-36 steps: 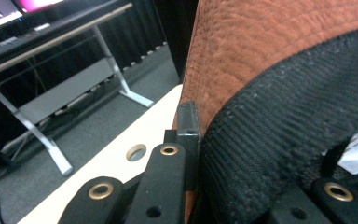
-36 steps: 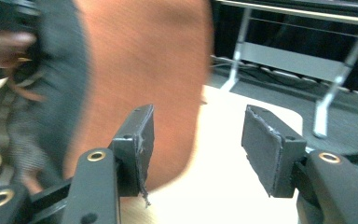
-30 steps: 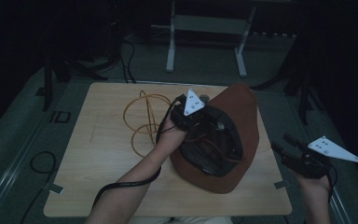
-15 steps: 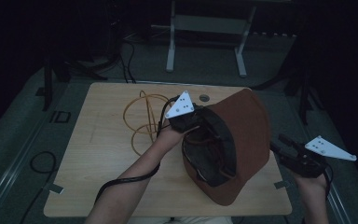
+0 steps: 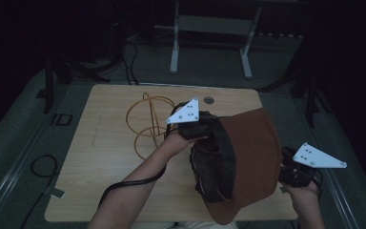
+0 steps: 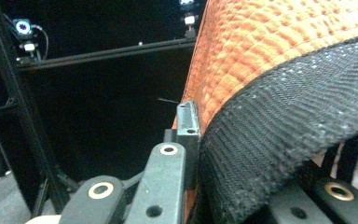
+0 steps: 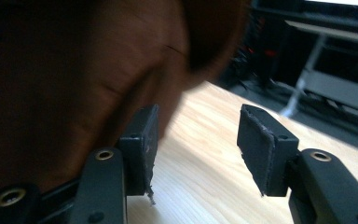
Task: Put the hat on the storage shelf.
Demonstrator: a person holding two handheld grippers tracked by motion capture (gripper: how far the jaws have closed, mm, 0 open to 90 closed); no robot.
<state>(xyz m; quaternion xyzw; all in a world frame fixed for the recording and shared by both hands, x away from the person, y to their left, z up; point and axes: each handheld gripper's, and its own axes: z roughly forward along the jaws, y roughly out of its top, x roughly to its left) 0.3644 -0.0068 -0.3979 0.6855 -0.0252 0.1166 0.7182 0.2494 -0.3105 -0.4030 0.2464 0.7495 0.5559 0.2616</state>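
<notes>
A rust-brown bucket hat (image 5: 250,157) with a black lining (image 5: 214,167) is held up over the table's right front. My left gripper (image 5: 204,132) is shut on the hat's rim. In the left gripper view the jaws (image 6: 199,140) pinch the orange cloth (image 6: 270,51) and its black inner band (image 6: 279,140). My right gripper (image 5: 286,168) is at the hat's right side, over the table's edge. In the right gripper view it (image 7: 198,140) stands open with bare wood between the jaws, and the hat (image 7: 74,84) lies just left of its left jaw.
A stand of thin orange wire hoops (image 5: 147,121) is on the wooden table (image 5: 105,162) left of the hat. A small round grommet (image 5: 209,100) sits near the far edge. A metal frame (image 5: 209,24) stands on the floor beyond the table.
The hat has swung round on the left gripper, so its opening now faces left and its crown right. The right gripper has moved left, up to the hat.
</notes>
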